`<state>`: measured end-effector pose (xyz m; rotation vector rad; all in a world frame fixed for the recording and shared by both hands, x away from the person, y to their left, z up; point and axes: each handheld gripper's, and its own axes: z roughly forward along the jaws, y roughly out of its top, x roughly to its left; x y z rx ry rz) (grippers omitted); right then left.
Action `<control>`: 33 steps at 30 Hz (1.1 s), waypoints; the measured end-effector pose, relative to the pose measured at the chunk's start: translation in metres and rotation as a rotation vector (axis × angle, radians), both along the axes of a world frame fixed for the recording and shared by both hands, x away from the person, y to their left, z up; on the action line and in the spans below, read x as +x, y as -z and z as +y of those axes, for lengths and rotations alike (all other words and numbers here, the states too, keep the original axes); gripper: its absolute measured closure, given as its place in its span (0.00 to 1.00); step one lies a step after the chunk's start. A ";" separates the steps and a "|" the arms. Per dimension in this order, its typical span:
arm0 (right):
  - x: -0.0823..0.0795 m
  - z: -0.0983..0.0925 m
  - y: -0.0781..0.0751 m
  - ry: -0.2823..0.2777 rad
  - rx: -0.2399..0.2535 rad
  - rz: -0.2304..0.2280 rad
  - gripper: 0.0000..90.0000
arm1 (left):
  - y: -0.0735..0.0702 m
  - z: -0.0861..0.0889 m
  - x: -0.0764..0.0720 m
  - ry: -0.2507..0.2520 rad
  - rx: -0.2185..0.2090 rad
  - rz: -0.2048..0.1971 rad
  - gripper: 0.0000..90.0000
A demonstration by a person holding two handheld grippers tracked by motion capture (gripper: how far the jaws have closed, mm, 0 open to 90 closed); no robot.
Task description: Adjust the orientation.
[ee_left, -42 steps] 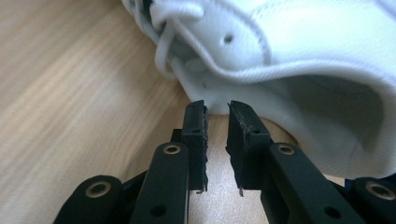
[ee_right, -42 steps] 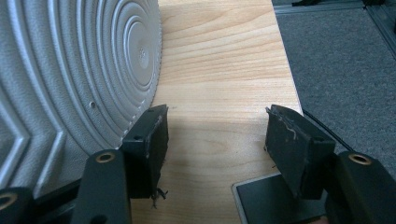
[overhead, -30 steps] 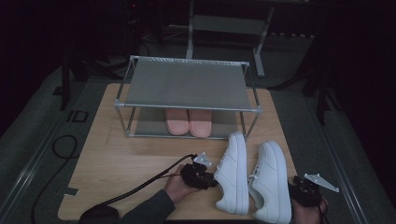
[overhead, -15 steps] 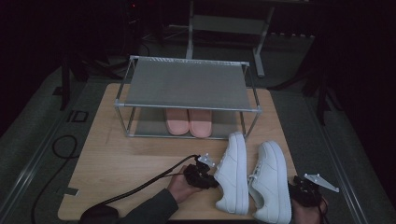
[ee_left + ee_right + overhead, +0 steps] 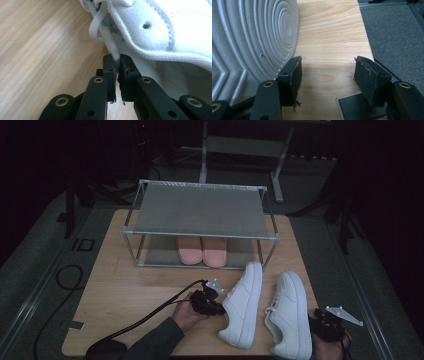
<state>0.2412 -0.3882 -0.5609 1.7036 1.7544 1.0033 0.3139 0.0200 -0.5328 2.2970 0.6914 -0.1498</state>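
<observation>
Two white sneakers lie on the wooden table point(image 5: 125, 285). The left sneaker point(image 5: 243, 305) lies tilted on its side. My left gripper point(image 5: 216, 309) sits against its laces. In the left gripper view the jaws have just been closing and now pinch a white shoelace point(image 5: 110, 42) of that sneaker point(image 5: 155, 30) at the left gripper's point(image 5: 117, 62) tips. The right sneaker point(image 5: 289, 315) lies beside my right gripper point(image 5: 320, 325). In the right gripper view its grey ribbed sole point(image 5: 249, 32) stands just left of the open, empty right gripper point(image 5: 327, 71).
A metal two-level shoe rack point(image 5: 200, 210) stands at the back of the table, with a pink pair of shoes point(image 5: 202, 251) on its lower level. Dark carpet surrounds the table. A black cable point(image 5: 150, 315) trails from the left gripper toward the front left.
The left gripper has shifted only slightly beside the left sneaker's laces. The right gripper and both sneakers have kept their places.
</observation>
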 end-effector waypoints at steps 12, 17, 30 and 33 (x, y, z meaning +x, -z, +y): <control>0.000 0.000 0.000 0.000 0.000 0.000 0.43 | -0.035 0.041 0.006 -0.010 0.021 -0.085 0.95; 0.000 0.000 0.000 0.001 0.001 0.001 0.43 | -0.044 0.054 0.007 -0.020 0.048 -0.102 0.95; 0.000 0.000 0.000 0.002 0.001 0.000 0.43 | -0.063 0.069 0.011 -0.032 0.085 -0.124 0.96; -0.001 0.000 0.000 0.002 0.001 0.001 0.43 | -0.069 0.075 0.011 -0.050 0.072 -0.137 0.96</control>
